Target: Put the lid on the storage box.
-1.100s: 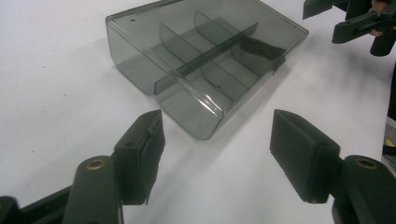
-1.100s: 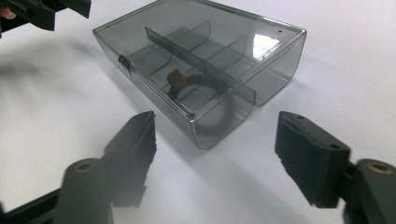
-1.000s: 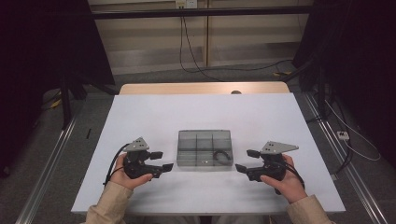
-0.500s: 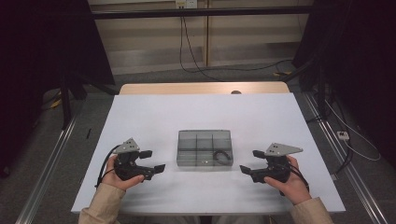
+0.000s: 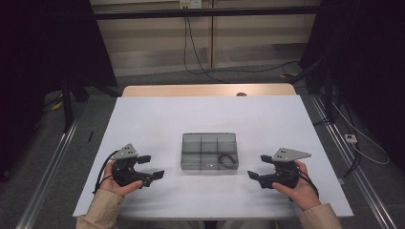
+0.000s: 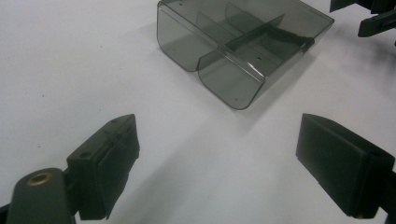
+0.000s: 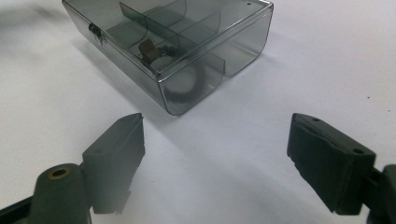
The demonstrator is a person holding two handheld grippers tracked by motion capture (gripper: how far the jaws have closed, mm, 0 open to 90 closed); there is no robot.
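**Smoke-grey compartment box flanked by two open grippers**

Smoke-grey transparent plastic box [image 5: 209, 151], rectangular and split by inner dividers into compartments, is seen lying at the middle of the white table top [image 5: 210, 114], slightly toward the person's edge. A small black coiled cable [image 5: 227, 159] is held in the compartment at about 4 o'clock within the box; in the right gripper view the same coil [image 7: 184, 88] is seen through the near wall of the box [image 7: 177, 42].

The left gripper [image 5: 149, 168] is held at roughly 8 o'clock from the box, well apart from it, with its jaws pointed toward the box. Its jaws have just been opening and are now spread wide, with nothing but bare table between them in the left gripper view [image 6: 217, 163], where the box [image 6: 243, 42] is seen ahead.

The right gripper [image 5: 258, 167] is held at about 4 o'clock from the box, near but not touching. Its jaws are likewise spread wide, and nothing is gripped [image 7: 215, 158].
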